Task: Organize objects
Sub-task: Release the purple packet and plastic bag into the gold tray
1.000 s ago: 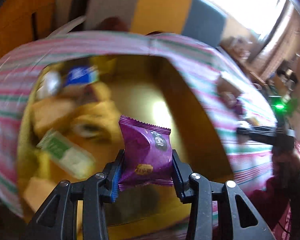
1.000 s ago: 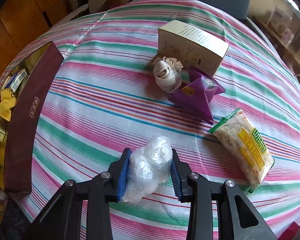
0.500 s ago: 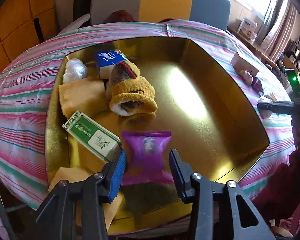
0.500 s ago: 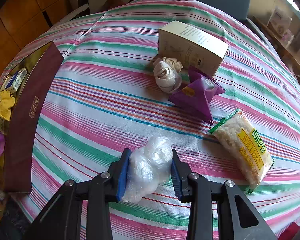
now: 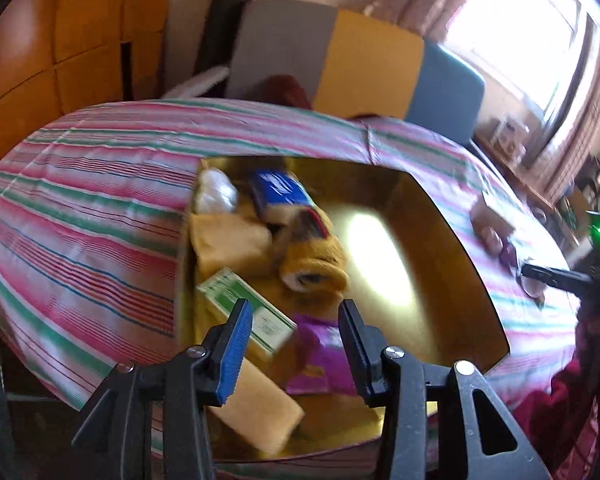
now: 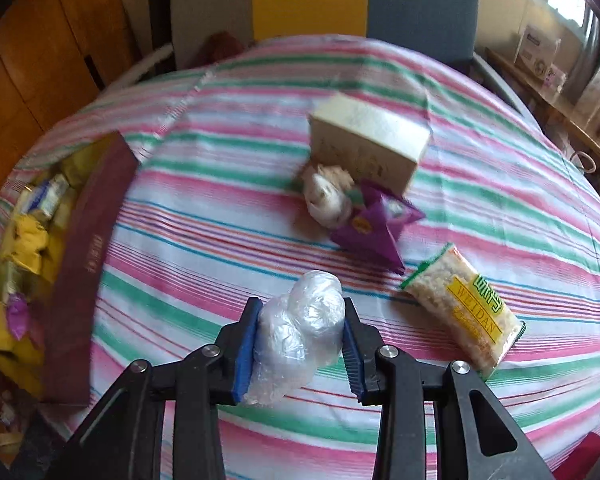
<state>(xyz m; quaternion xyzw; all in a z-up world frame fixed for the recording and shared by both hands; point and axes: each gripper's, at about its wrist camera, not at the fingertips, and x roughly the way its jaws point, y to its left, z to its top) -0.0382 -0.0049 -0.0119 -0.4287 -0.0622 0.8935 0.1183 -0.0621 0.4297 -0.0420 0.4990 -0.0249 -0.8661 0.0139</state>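
Observation:
My left gripper (image 5: 295, 312) hangs open over the near end of the gold tin (image 5: 420, 280), with nothing between its pads. A purple snack packet (image 5: 320, 356) lies loose on the tin's floor below the fingers. In the right wrist view my right gripper (image 6: 300, 320) is shut on a clear plastic wad (image 6: 300, 332), held above the striped tablecloth (image 6: 204, 240). The maroon outer wall of the tin (image 6: 88, 264) is at the left of that view.
The tin also holds a green box (image 5: 224, 292), a yellow sock (image 5: 316, 256), a blue box (image 5: 278, 192), a yellow cloth (image 5: 228, 240) and another plastic wad (image 5: 214, 196). On the cloth lie a beige box (image 6: 368, 140), a white roll (image 6: 326, 196), a purple packet (image 6: 372, 228) and a snack bag (image 6: 468, 308).
My left gripper let go of the purple packet, which dropped into the tin, then drew back and up. The right gripper rose a little with the plastic wad.

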